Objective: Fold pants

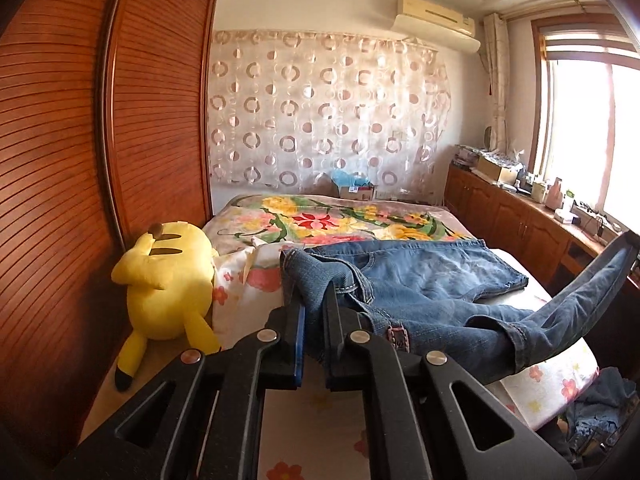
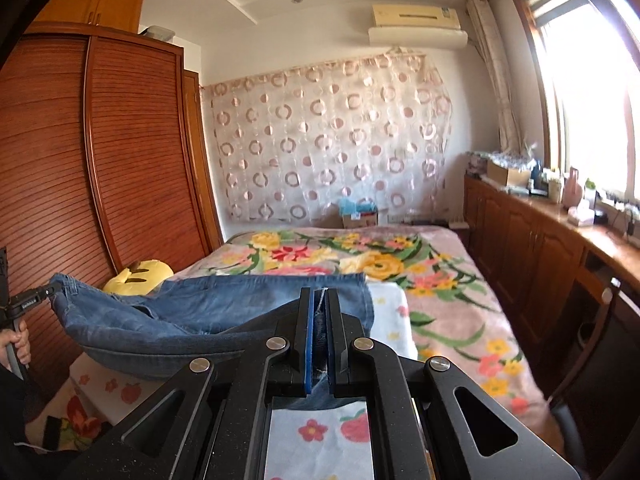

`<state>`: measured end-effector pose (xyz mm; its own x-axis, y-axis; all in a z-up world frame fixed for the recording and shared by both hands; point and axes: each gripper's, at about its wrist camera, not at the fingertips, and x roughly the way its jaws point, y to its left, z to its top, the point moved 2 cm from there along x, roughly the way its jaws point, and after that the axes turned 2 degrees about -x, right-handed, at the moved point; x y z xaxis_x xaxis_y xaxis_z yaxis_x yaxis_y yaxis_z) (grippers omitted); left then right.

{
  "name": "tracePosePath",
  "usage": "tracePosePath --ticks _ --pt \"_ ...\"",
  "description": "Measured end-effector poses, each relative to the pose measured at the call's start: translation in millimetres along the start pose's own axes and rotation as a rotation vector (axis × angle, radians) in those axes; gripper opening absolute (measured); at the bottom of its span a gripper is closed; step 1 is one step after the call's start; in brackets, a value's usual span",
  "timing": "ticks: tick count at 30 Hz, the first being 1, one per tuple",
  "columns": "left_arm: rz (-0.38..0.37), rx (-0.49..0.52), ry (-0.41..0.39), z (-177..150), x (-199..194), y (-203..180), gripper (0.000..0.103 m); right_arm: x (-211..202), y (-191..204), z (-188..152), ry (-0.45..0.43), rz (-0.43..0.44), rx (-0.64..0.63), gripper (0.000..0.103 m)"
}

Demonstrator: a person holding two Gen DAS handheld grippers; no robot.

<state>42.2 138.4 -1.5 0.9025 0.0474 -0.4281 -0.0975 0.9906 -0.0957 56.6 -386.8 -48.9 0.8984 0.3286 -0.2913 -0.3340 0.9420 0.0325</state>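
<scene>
Blue denim jeans (image 1: 432,280) lie across the bed, partly lifted. My left gripper (image 1: 314,300) is shut on the waistband end of the jeans and holds it up. One leg stretches up and to the right toward the right gripper (image 1: 630,240) at the frame edge. In the right wrist view my right gripper (image 2: 319,300) is shut on a leg hem of the jeans (image 2: 200,312), which sag between the two grippers. The left gripper (image 2: 50,290) shows at the far left, held by a hand, pinching the waistband.
A floral blanket (image 2: 400,264) covers the bed. A yellow plush toy (image 1: 168,280) sits by the wooden wardrobe (image 1: 80,160) on the left. Wooden cabinets (image 2: 540,248) with clutter run under the window on the right. More denim (image 1: 600,412) lies beside the bed.
</scene>
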Motion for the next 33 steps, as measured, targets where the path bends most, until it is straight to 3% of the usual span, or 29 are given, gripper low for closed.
tracePosePath --ticks 10,19,33 --pt "0.007 0.016 0.055 -8.8 28.1 -6.1 0.008 50.1 -8.3 -29.4 0.082 -0.019 0.012 0.004" --pt "0.032 0.046 0.073 3.8 80.7 -9.0 0.008 114.9 -21.9 -13.5 0.116 -0.042 0.006 0.004" --pt "0.053 0.080 0.095 28.7 122.1 -15.1 0.008 148.1 -26.1 6.5 0.130 -0.036 -0.012 0.004"
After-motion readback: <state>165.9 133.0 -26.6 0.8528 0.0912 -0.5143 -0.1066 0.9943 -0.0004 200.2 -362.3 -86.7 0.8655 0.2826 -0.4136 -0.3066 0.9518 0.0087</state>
